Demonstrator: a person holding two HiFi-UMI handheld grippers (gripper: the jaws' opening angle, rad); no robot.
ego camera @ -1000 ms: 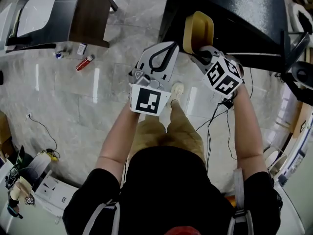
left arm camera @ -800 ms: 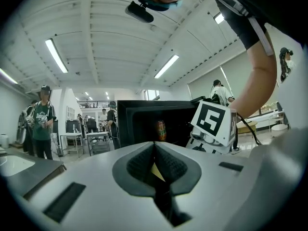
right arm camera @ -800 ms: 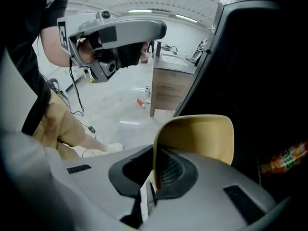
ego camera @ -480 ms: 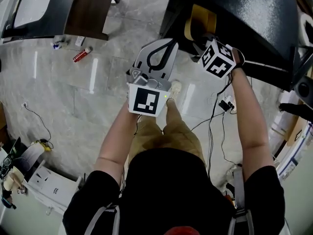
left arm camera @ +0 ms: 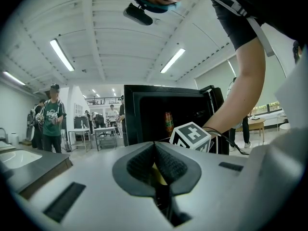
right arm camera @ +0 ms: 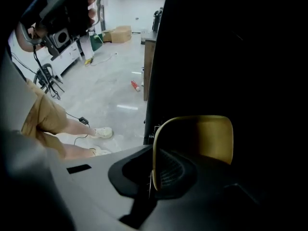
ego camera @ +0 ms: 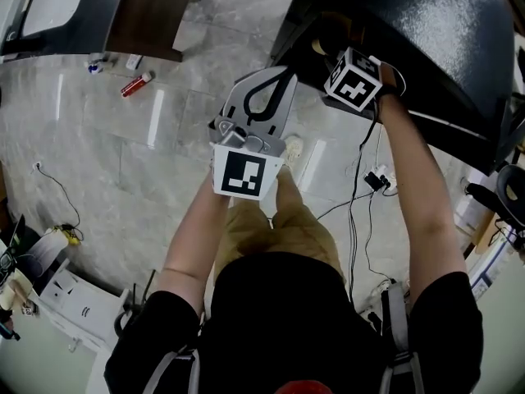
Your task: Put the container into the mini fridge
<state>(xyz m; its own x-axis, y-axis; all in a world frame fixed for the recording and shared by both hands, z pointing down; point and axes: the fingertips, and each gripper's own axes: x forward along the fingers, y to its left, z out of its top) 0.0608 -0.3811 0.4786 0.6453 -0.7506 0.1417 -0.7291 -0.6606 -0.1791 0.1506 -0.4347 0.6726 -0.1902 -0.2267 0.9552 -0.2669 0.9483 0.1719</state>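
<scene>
Right gripper view: right gripper [right arm camera: 150, 179] pinches the rim of the yellow container [right arm camera: 204, 138], which sits in the dark fridge [right arm camera: 231, 52] opening. Left gripper view: left gripper [left arm camera: 155, 165] is pressed together, holding nothing, facing the fridge. Can [left arm camera: 168, 122] inside, label too small to read.

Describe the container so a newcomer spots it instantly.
Find the black mini fridge. The right gripper reaches into its dark opening, jaws shut on the rim of the container. It is a mustard-yellow, round-cornered tub, yellow where all around it is black.
</scene>
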